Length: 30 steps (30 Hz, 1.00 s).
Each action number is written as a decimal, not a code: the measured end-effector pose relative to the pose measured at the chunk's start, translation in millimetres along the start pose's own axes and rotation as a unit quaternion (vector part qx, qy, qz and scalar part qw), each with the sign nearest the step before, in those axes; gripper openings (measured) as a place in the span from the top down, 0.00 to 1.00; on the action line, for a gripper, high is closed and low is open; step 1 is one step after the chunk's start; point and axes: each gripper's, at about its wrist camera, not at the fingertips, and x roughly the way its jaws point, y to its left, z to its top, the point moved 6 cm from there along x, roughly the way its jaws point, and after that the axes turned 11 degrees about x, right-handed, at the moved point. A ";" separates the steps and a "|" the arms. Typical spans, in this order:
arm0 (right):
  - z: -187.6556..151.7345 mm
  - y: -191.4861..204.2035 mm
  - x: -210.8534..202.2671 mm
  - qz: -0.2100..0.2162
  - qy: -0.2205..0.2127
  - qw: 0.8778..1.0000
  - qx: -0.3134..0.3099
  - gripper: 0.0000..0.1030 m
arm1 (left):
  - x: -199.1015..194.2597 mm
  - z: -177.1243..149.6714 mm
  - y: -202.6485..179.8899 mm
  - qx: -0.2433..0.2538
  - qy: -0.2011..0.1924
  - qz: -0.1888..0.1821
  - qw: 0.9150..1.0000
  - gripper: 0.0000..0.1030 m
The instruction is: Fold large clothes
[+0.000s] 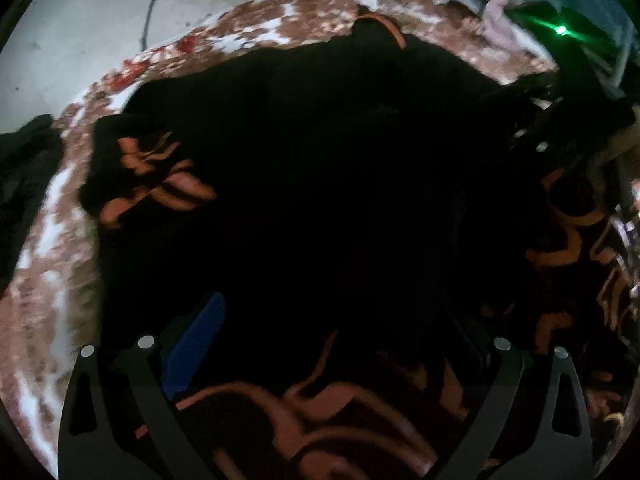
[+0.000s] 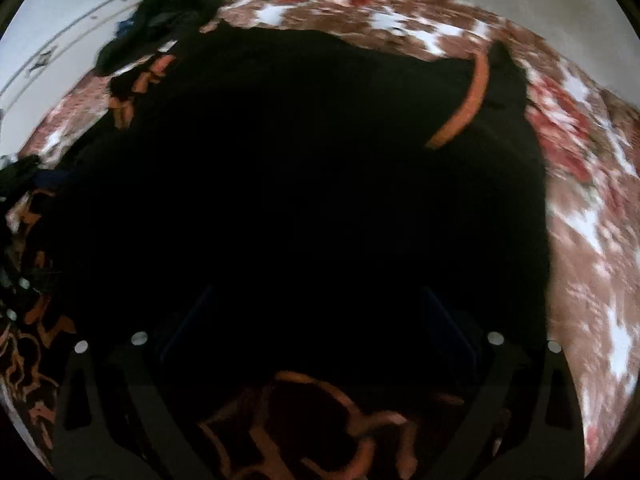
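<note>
While you hold both grippers angled down over it, the floral bedspread [image 1: 52, 280] in brown, white and red is the biggest thing under you, showing past the cloth from 7 to 12 o'clock in the left view and from 12 to 5 o'clock in the right view; on it lies the black garment [image 1: 320, 160] with orange patterning, filling the middle of both views; its orange-trimmed edge [image 2: 464, 108] sits toward 1 o'clock in the right view; a heap of dark clothes [image 2: 168, 12] lies at 11 o'clock there, at the bedspread's edge, beside pale floor; a pale crumpled cloth [image 1: 498, 16] sits at 1 o'clock in the left view, near a green light [image 1: 561, 31]; a thin dark cable [image 1: 150, 4] runs over the floor at 11 o'clock; your left gripper [image 1: 324, 344] has its jaws spread wide, gripping nothing, over the garment; your right gripper [image 2: 316, 340] likewise stands wide apart and empty, though its fingers are dim against the dark cloth.
</note>
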 end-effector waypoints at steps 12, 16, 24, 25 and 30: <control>-34.6 -1.4 -77.8 0.018 -0.019 0.997 0.074 0.05 | -77.8 -14.6 -8.4 -0.030 -0.022 0.043 0.998 0.05; -48.5 -2.0 -98.0 0.021 -0.012 0.995 0.095 0.05 | -99.7 -24.0 -19.5 -0.044 -0.021 0.045 0.998 0.05; -92.0 -9.4 -132.3 -0.005 -0.004 0.994 0.107 0.05 | -107.7 -53.6 -46.5 -0.043 0.020 0.038 0.998 0.05; -99.6 -11.9 -135.7 -0.011 -0.005 0.994 0.106 0.05 | -110.2 -56.0 -48.6 -0.044 0.021 0.039 0.998 0.05; -144.4 -40.6 -140.8 -0.028 0.018 0.990 0.134 0.05 | -123.4 -80.6 -57.8 -0.064 0.038 0.040 0.996 0.05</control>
